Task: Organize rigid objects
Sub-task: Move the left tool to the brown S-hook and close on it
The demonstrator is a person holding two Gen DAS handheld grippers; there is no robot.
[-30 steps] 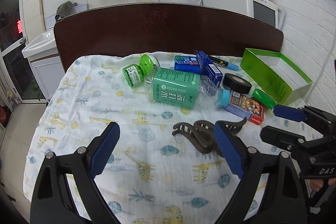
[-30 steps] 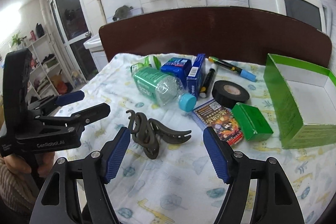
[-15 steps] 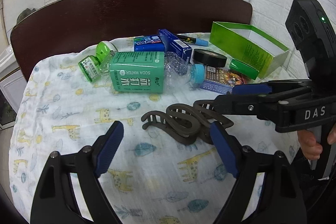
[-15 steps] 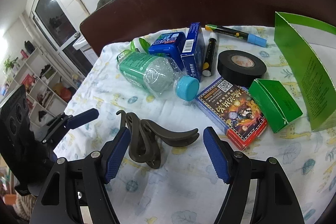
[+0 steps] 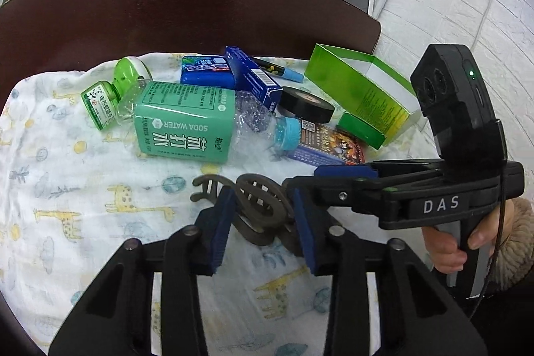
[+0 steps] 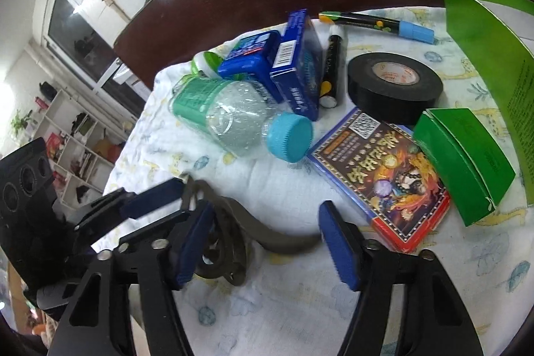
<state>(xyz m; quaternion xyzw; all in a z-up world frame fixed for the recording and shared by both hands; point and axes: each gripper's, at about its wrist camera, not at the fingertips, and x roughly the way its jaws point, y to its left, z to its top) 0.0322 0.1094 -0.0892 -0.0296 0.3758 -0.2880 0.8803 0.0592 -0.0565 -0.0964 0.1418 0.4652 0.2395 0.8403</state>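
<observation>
A brown hair claw clip [image 5: 260, 209] lies on the giraffe-print cloth [image 5: 83, 189]. My left gripper [image 5: 262, 222] has its blue pads closed in on both sides of the clip, touching it. My right gripper [image 6: 263, 232] is open, its fingers straddling the clip's long arm [image 6: 283, 239]; it also shows in the left wrist view [image 5: 333, 179], coming in from the right. The left gripper shows in the right wrist view [image 6: 160, 202] at the clip's left end. The open green box [image 5: 360, 89] stands at the right.
Behind the clip lie a soda water bottle [image 5: 187, 122], a small green bottle [image 5: 100, 102], blue boxes [image 5: 253, 79], a marker [image 6: 377, 22], black tape [image 6: 393, 82], a card pack [image 6: 383, 175] and a small green box [image 6: 464, 162]. A dark headboard [image 5: 167, 9] stands behind.
Both grippers moved in on the hair clip. The left gripper's jaws narrowed from wide open to pressing on the clip. The right gripper stayed open and came lower over the clip's arm.
</observation>
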